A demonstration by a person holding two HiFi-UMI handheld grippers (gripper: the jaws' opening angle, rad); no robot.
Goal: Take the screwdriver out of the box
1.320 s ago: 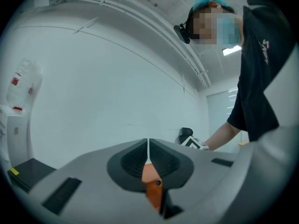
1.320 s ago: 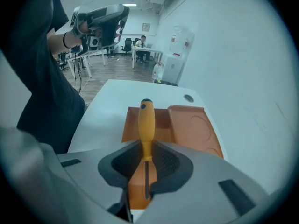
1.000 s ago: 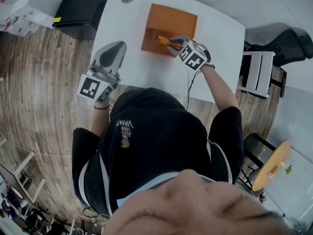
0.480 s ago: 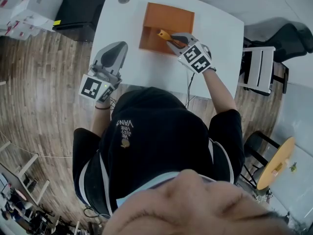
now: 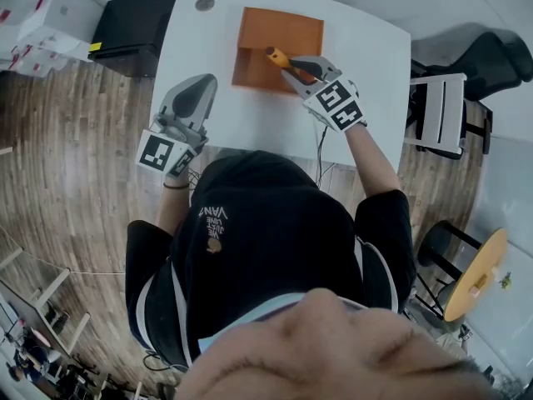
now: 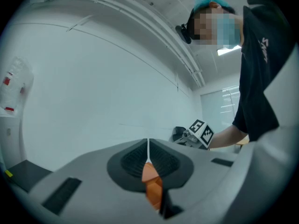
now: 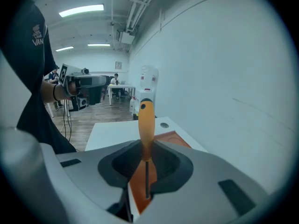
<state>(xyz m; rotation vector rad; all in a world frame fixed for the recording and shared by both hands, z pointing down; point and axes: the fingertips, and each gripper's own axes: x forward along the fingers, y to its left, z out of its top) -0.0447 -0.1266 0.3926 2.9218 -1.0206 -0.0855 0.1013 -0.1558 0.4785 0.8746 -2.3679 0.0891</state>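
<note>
An orange box (image 5: 279,25) lies open on the white table (image 5: 375,57). The screwdriver (image 5: 279,57), with its orange handle and dark shaft, hangs over the box's near edge, and my right gripper (image 5: 293,68) is shut on it. In the right gripper view the screwdriver (image 7: 145,122) sticks up out of the right gripper (image 7: 146,161), handle away from the camera, with the box (image 7: 175,139) below and behind it. My left gripper (image 5: 196,90) hovers over the table's left edge, shut and holding nothing. In the left gripper view the left gripper (image 6: 148,154) has its pads together.
A black cabinet (image 5: 133,25) and white cartons (image 5: 33,19) stand left of the table. A round grommet (image 5: 205,3) sits in the table's far left corner. A white chair (image 5: 441,111) is to the right, a yellow round table (image 5: 476,277) farther right.
My right gripper has risen with the screwdriver, lifting it up from the box and slightly left in the head view. The left gripper has stayed about where it was.
</note>
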